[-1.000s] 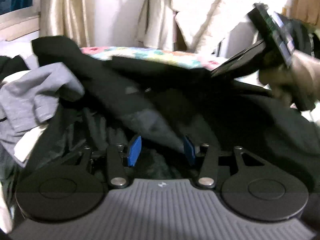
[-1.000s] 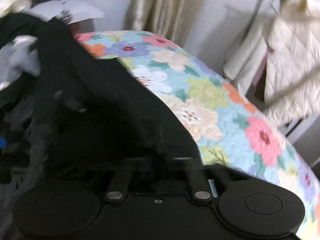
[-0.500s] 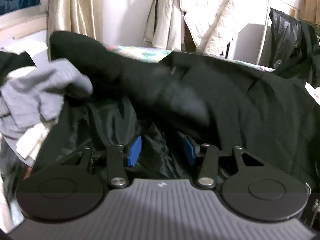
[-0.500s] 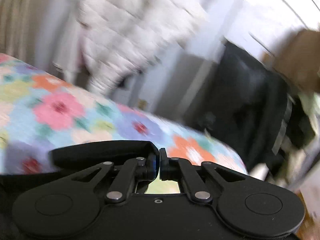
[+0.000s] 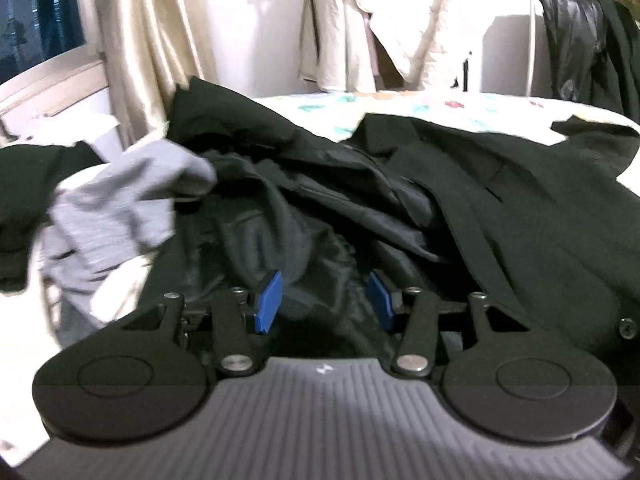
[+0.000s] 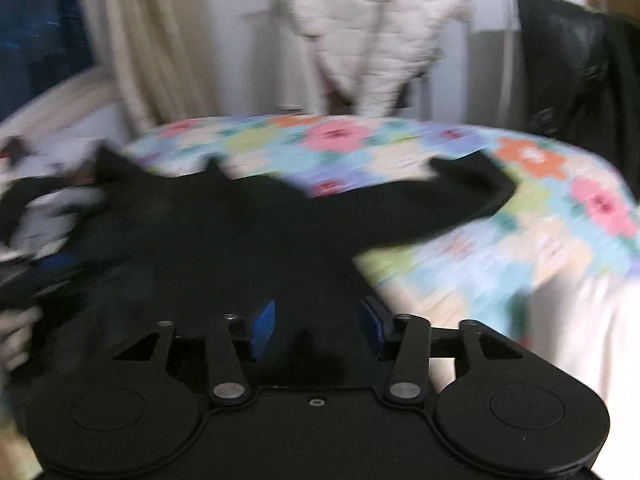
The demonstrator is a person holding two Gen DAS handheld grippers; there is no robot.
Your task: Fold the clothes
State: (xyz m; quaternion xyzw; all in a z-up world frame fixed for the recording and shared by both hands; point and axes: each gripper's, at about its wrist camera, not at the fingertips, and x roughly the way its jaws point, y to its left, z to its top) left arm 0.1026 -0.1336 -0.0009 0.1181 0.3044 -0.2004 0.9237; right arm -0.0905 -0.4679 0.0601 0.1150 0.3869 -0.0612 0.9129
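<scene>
Black jacket lies spread but rumpled across the floral bedspread, front open with shiny lining bunched in the middle, one sleeve stretched out to the far right over the flowers. Grey garment sits crumpled at the jacket's left edge, partly over it, with more dark and white clothes behind. Left gripper hovers low over the bunched lining, blue fingers apart, nothing between them. Right gripper is over the jacket's near edge, fingers also apart and holding nothing; that view is motion-blurred so exact contact with the cloth cannot be told. The jacket is not folded; whether it is being laid flat for a fold or being opened out again is not settled here. To do well from here: each gripper should pinch a single layer at an edge or seam, not the slippery lining wad, which looks likely to slide out of the pads. Tension should be kept between the two hands so the panel flattens. The grey garment should be kept out of the pinch. Far sleeve needs bringing inward for a tidy rectangle. A hand shows at the left edge.
</scene>
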